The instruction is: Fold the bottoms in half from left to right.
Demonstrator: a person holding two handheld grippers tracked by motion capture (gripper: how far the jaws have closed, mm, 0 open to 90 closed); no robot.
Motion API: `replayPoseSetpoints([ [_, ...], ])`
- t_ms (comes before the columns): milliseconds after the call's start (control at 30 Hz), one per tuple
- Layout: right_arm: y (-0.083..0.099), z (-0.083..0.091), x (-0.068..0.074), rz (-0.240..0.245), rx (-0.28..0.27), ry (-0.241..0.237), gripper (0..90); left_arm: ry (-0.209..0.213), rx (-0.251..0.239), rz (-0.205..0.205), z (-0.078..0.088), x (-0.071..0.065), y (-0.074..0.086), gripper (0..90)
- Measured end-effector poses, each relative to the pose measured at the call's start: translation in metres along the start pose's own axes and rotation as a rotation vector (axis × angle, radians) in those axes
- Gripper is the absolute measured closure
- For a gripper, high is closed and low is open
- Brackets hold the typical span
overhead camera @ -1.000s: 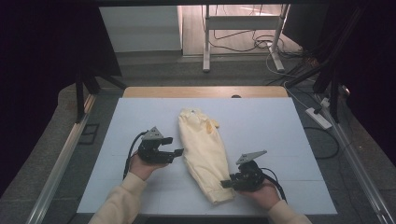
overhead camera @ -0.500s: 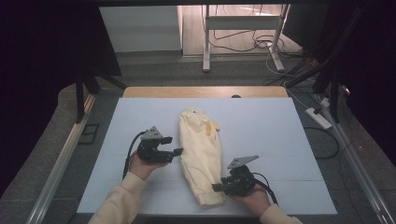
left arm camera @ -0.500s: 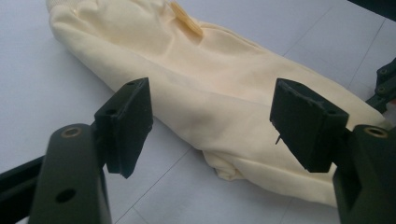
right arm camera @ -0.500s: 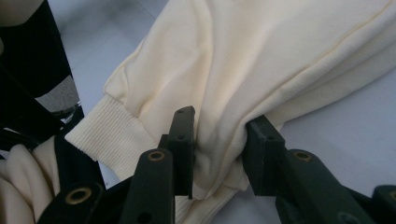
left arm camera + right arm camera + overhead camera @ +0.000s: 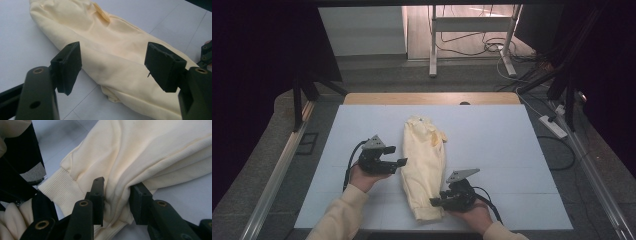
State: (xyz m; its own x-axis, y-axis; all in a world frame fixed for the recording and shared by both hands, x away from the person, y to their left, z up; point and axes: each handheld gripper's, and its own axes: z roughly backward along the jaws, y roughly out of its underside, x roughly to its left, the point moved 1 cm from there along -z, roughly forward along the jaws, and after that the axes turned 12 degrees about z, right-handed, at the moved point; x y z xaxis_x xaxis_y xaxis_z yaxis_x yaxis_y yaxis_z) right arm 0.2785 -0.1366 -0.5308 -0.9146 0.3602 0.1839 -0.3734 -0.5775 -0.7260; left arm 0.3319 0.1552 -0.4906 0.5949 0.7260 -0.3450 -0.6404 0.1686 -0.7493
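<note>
at the near hem, right tool (image 5: 116,202) pinches the cream sweatshirt (image 5: 424,160)

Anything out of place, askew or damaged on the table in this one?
Nothing damaged or spilled. The pale yellow sweatshirt lies bunched in a long, slightly slanted roll on the white table, not flat. The right gripper pinches a fold near its ribbed cuff; the left gripper is open beside it.

A folded garment (image 5: 424,167) lies lengthwise down the middle of the table (image 5: 512,145), its far end away from me. My left gripper (image 5: 398,162) sits just left of its middle. My right gripper (image 5: 435,201) is at its near right edge, cloth bunched between the jaws.
</note>
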Motion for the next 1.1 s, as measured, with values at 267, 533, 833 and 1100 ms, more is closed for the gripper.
replayPoseSetpoints([
  [267,-0.001,0.001,0.001,0.045,-0.002,0.02,61.0,0.001,0.0,-0.001,0.001,0.0,0.0,29.2],
  [533,-0.002,0.015,-0.008,0.081,-0.047,0.059,47.3,0.0,-0.004,0.0,0.002,0.0,0.0,29.2],
  [833,-0.003,0.032,-0.021,0.088,-0.106,0.117,41.8,0.003,-0.003,0.001,0.001,0.001,0.0,29.2],
  [1100,-0.005,0.041,-0.036,0.077,-0.126,0.163,40.5,0.004,-0.005,-0.001,0.004,0.001,0.001,29.2],
])
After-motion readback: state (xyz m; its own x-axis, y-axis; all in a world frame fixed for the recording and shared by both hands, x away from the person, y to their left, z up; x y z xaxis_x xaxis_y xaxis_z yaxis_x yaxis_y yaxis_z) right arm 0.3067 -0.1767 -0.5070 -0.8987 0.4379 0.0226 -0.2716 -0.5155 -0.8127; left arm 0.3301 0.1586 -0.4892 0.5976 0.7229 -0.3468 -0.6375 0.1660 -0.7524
